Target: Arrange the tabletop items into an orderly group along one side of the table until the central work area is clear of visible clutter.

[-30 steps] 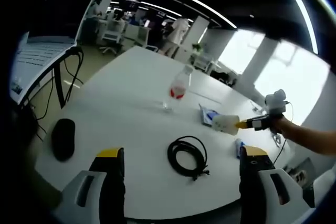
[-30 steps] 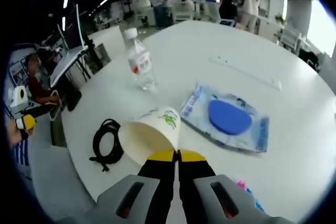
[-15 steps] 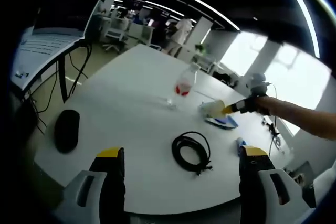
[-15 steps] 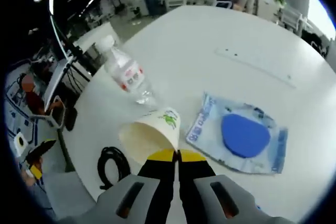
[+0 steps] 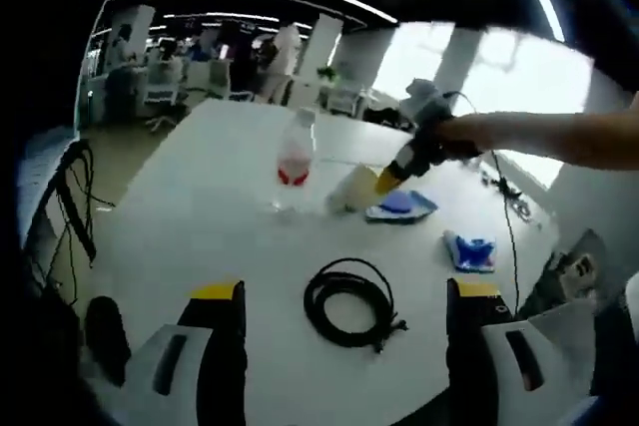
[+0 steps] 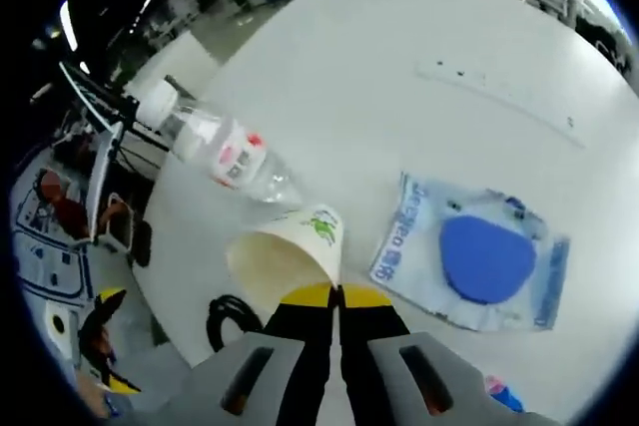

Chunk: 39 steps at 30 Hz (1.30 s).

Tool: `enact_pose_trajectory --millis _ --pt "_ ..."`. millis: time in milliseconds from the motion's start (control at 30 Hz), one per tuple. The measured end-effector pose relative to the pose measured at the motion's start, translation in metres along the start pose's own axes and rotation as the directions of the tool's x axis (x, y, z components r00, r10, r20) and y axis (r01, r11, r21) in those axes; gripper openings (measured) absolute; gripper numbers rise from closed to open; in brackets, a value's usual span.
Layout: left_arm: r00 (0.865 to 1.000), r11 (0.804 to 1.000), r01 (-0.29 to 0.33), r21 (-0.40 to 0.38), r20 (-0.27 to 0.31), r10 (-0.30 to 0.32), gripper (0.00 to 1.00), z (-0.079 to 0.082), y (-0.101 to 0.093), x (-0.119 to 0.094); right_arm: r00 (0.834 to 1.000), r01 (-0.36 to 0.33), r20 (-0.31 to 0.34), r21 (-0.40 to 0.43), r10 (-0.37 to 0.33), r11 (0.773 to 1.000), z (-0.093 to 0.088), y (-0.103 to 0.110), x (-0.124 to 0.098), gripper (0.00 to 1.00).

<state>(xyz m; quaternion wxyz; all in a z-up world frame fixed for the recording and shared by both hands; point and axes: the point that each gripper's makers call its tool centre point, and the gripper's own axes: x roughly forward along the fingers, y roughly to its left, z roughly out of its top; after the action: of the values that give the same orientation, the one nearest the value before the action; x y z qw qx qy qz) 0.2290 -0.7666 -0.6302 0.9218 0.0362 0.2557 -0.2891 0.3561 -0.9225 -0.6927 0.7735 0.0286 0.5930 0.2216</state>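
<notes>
Cup point(image 6: 285, 251) clamped in right gripper point(image 6: 335, 296) has moved beside bottle point(image 6: 222, 150), at its 5 o'clock; grouping underway. Left gripper point(image 5: 339, 296) jaws apart, idle.

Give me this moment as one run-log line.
right tongs: shut on paper cup, beside water bottle | left tongs: open, above coiled cable | blue packet: on table

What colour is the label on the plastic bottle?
The bottle label is white with red marks, seen best in the right gripper view.
</notes>
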Motion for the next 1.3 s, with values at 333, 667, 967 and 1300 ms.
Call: enact_pose_trajectory --millis 333,667,967,1300 --pt "0.98 0.709 0.199 0.677 -0.13 -0.15 0.41 0.045 -0.052 0.118 0.998 -0.024 -0.054 0.012 0.025 1.0 -0.008 0.008 0.0 0.0" --pt "0.937 0.442 0.34 0.83 -0.34 -0.082 0.17 0.01 -0.059 0.149 0.995 -0.064 -0.083 -0.026 0.062 0.998 -0.002 0.009 -0.003 0.0" --pt "0.946 0.381 0.312 0.87 -0.321 -0.041 0.01 0.017 -0.05 0.154 0.996 -0.079 -0.05 -0.135 0.073 0.988 0.002 0.017 -0.01 0.0" --pt "0.94 0.524 0.34 0.78 -0.287 -0.184 0.0 0.026 -0.062 0.149 0.984 -0.138 0.027 -0.5 0.175 0.855 0.0 0.029 -0.024 0.03"
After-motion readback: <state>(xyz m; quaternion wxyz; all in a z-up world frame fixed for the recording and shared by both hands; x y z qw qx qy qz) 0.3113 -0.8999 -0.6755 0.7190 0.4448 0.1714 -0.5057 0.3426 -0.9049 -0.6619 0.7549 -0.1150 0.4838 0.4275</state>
